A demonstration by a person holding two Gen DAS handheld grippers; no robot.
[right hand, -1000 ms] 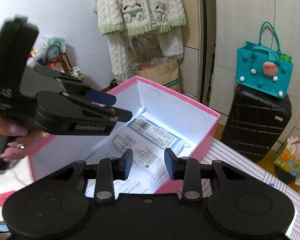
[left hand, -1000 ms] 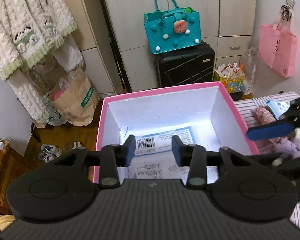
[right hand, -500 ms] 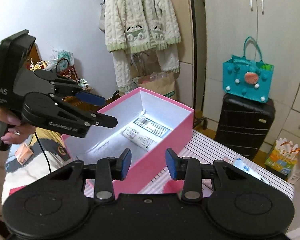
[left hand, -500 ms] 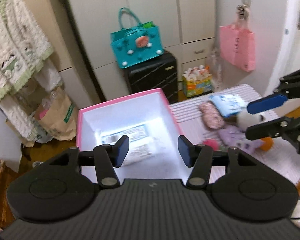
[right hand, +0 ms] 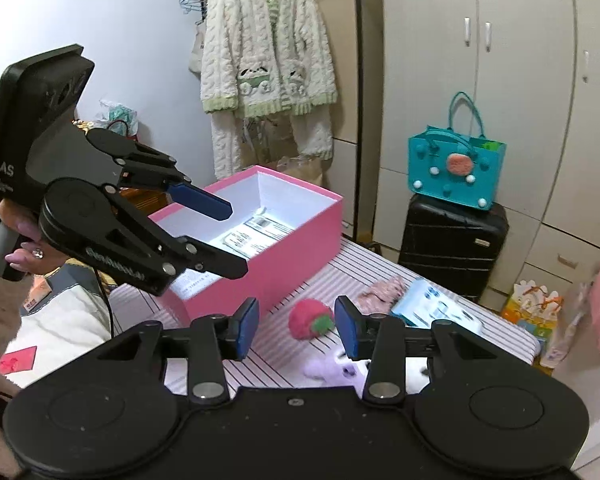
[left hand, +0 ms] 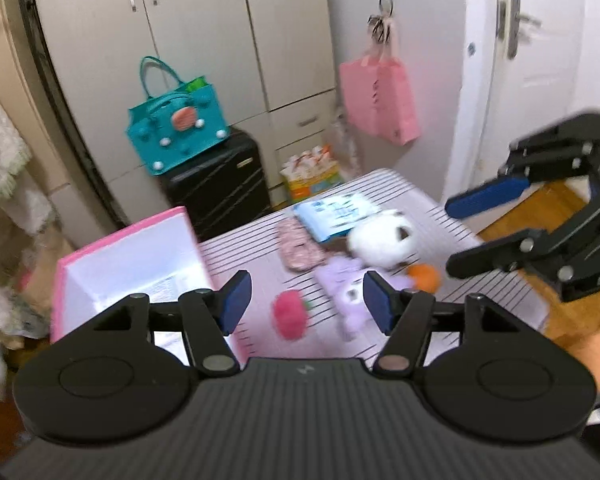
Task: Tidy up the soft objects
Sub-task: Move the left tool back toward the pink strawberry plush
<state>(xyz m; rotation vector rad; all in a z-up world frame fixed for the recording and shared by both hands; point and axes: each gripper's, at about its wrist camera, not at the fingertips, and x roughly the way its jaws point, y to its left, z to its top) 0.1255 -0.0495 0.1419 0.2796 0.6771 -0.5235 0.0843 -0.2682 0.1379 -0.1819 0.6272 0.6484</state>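
Both my grippers hang empty above the striped table, soft toys loose below.

My left gripper (left hand: 304,300) and right gripper (right hand: 296,328) have just been opening, nothing between their jaws. Centre frame lie the red plush strawberry (right hand: 310,319), purple plush (left hand: 342,280) and white plush (left hand: 380,240); the pink box (right hand: 284,248) sits left of them.

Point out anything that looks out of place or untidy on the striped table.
The soft toys lie in a loose heap beside the pink box rather than in it: a red plush, a purple plush and a white plush. Nothing looks spilled or damaged.
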